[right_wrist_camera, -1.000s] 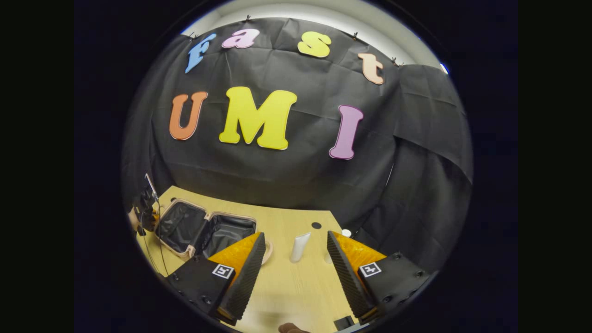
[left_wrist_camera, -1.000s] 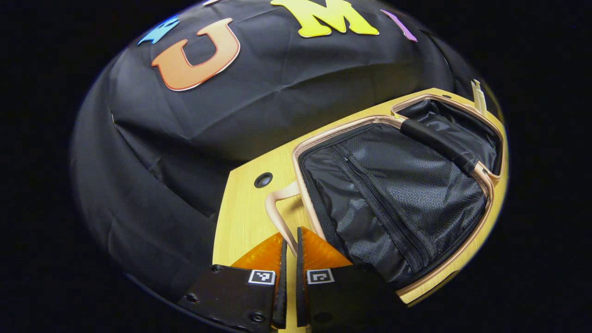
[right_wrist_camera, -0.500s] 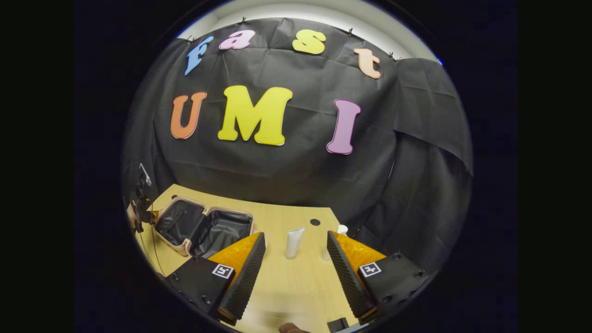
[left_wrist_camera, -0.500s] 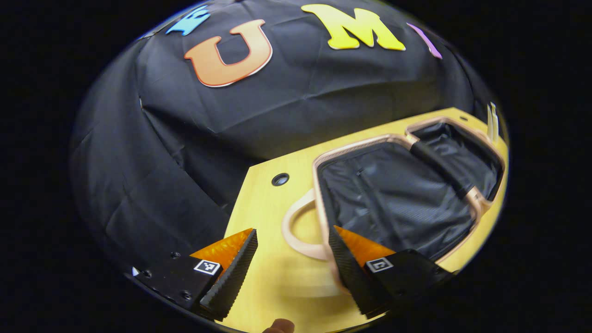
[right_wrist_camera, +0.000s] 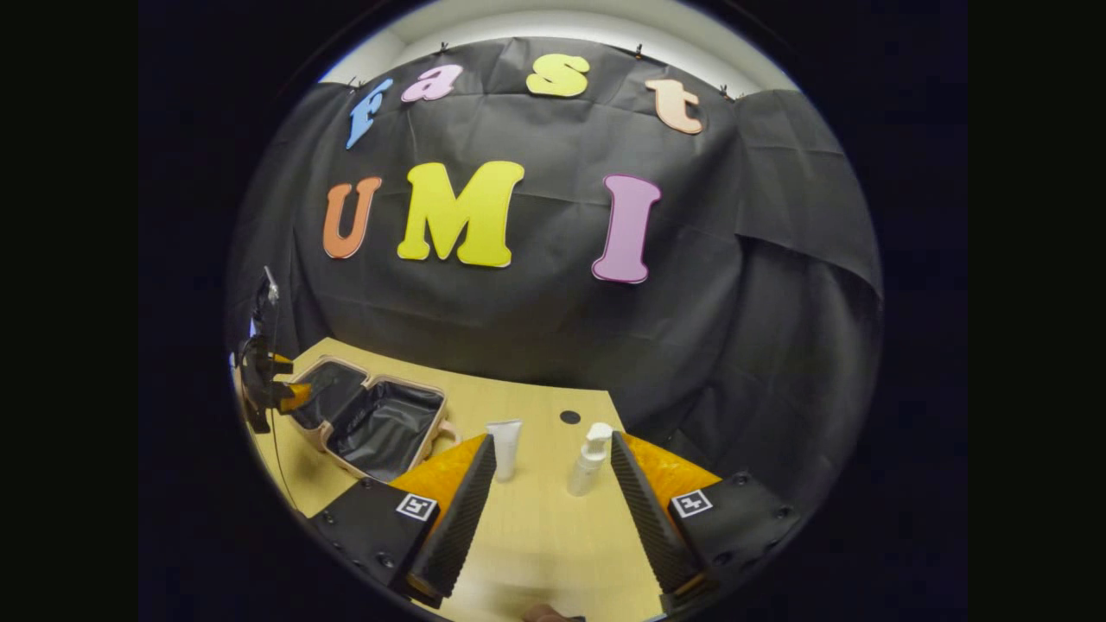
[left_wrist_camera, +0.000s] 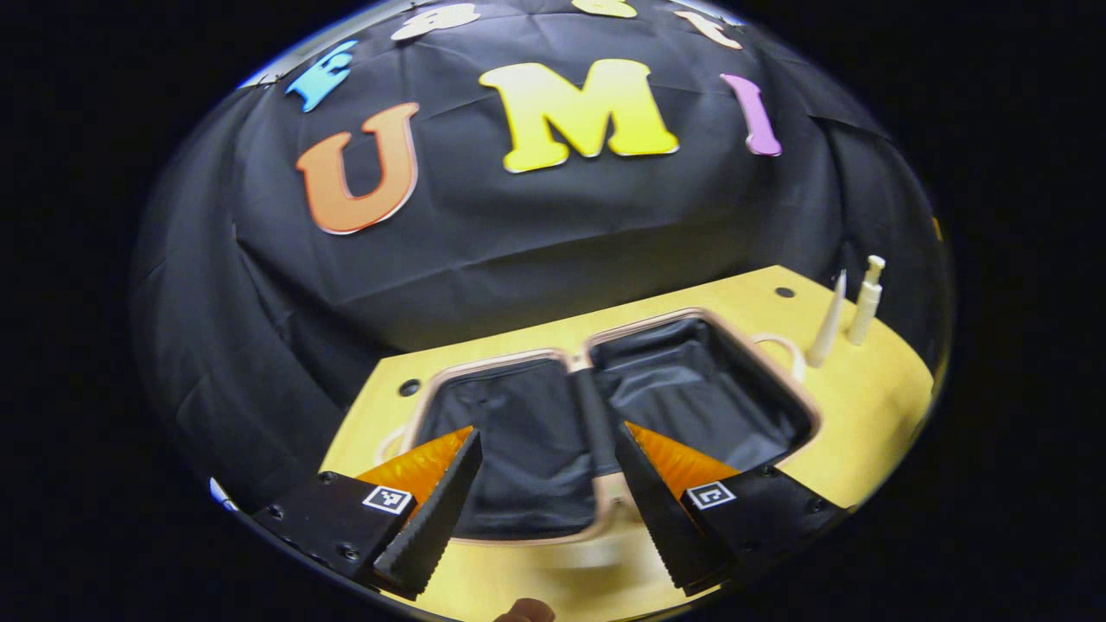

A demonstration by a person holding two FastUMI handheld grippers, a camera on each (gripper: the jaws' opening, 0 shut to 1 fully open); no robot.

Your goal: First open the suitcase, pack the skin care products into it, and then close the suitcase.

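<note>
Skin care items, a white squeeze tube (right_wrist_camera: 504, 447) and white pump bottle (right_wrist_camera: 590, 458), stand upright ahead of the empty, spread right gripper (right_wrist_camera: 553, 510), nearer than the likewise-spread left gripper (left_wrist_camera: 543, 501) over the open beige suitcase (left_wrist_camera: 432, 399).

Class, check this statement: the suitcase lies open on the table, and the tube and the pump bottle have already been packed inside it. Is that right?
Not quite. The suitcase does lie open on the table, but the tube and the pump bottle stand upright on the table beside it, not packed inside. The right gripper view shows this, with the right claw open in front of them.
</note>
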